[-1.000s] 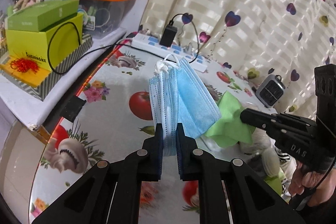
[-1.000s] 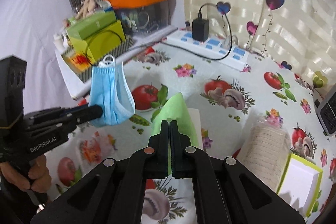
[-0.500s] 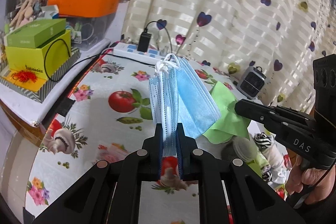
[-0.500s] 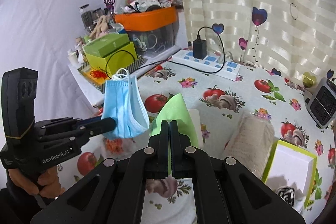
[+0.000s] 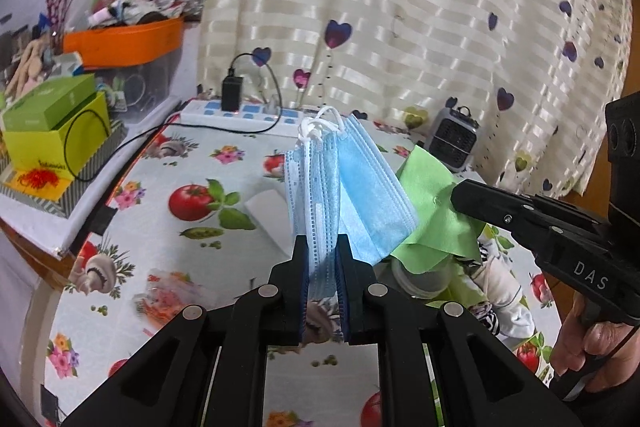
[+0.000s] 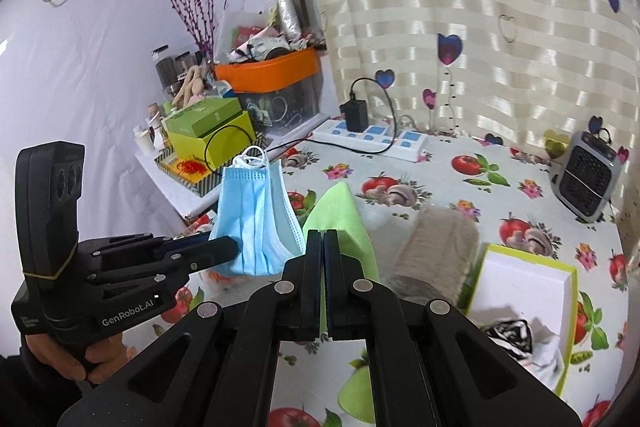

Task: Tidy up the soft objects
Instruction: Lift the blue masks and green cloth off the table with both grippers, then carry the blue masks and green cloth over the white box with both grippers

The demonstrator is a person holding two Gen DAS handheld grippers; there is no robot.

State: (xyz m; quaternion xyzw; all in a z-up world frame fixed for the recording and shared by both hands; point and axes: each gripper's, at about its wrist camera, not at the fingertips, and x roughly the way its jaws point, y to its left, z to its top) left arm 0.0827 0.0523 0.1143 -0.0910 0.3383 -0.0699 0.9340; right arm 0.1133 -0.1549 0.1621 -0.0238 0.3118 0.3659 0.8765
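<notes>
Over the last second both tools had risen: the desk [image 5: 152, 247] with its tomato-and-mushroom cloth sat lower and further off in both wrist views than it had a second earlier, and more of the curtain and wall came into sight. The left tool [image 5: 323, 247] stayed clamped on a stack of blue face masks [image 5: 344, 187], which stood upright from its jaws with the white ear loops bunched at the top. The right tool [image 6: 323, 251] stayed closed on a green cloth [image 6: 344, 215], pinched near one edge so that the rest draped down below the jaws. The two soft things hung just beside each other in the air, well clear of the desk.

By my judgement, both items were lifted and in transit, neither yet put away.

On the desk, right of the right tool, lay an open green-rimmed white box [image 6: 524, 287] with a striped black-and-white fabric [image 6: 508, 335] in it; it looked a likely destination, though I could not be sure. A beige roll [image 6: 436, 251] stood between the cloth and that box and might have had to be skirted. Further back were a power strip [image 6: 372, 139] with a charger plugged in and a small grey heater [image 6: 584, 179] near the curtain. Green gift boxes [image 5: 52, 123] sat on the ledge at the left.
</notes>
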